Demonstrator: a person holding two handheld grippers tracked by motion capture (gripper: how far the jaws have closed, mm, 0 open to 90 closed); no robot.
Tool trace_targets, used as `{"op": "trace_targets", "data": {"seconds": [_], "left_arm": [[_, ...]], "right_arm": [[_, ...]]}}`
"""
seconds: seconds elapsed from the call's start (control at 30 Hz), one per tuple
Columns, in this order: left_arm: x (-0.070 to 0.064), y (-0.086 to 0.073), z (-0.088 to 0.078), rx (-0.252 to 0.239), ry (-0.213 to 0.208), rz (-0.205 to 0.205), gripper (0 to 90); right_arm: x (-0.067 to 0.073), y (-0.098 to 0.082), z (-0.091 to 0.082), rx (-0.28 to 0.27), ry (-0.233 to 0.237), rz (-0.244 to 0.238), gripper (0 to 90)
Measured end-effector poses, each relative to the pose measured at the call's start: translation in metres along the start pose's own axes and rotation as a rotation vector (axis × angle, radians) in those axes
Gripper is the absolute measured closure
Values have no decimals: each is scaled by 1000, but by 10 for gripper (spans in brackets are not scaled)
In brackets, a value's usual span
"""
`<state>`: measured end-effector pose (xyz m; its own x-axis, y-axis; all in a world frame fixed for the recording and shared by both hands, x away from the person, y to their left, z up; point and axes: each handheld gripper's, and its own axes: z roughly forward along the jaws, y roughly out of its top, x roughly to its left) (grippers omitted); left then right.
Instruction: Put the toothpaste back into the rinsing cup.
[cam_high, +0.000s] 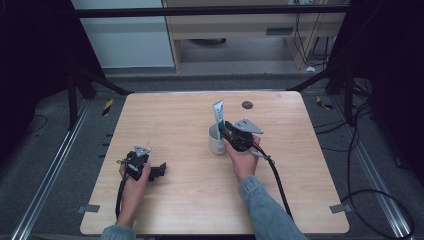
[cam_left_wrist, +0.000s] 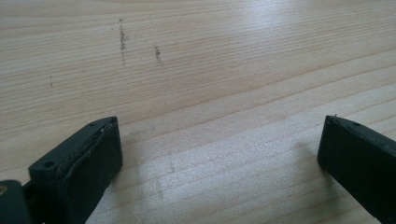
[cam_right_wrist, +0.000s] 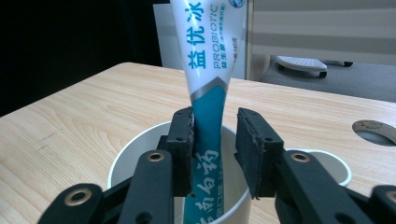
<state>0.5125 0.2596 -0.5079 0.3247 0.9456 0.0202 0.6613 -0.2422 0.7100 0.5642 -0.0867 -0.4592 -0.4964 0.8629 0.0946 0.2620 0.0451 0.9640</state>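
A white and teal toothpaste tube (cam_high: 218, 112) stands upright in a white cup (cam_high: 216, 144) near the middle of the wooden table. My right gripper (cam_high: 226, 132) reaches over the cup's rim from the right. In the right gripper view the tube (cam_right_wrist: 208, 56) rises between the jaws of the right gripper (cam_right_wrist: 215, 128): the left pad (cam_right_wrist: 183, 140) lies against it, while a gap separates it from the right pad (cam_right_wrist: 250, 144). The cup's rim (cam_right_wrist: 130, 149) curves below. My left gripper (cam_high: 159, 171) rests low on the table at the front left, open, nothing between its jaws (cam_left_wrist: 219, 140).
The wooden table (cam_high: 200, 195) has a round dark hole (cam_high: 247, 105) near its far edge, behind the cup. Black cables trail from both grippers toward the front edge. Metal rails and loose cables lie on the floor around the table.
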Motion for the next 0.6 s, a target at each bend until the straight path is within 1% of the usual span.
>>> {"op": "trace_targets", "data": {"seconds": [0.1,0.6], "left_arm": [[0,0,0,0,0,0,0],[0,0,0,0,0,1,0]], "right_arm": [[1,1,-1,7,0,-11,654],[3,2,-6,36,1,-15,626]]}}
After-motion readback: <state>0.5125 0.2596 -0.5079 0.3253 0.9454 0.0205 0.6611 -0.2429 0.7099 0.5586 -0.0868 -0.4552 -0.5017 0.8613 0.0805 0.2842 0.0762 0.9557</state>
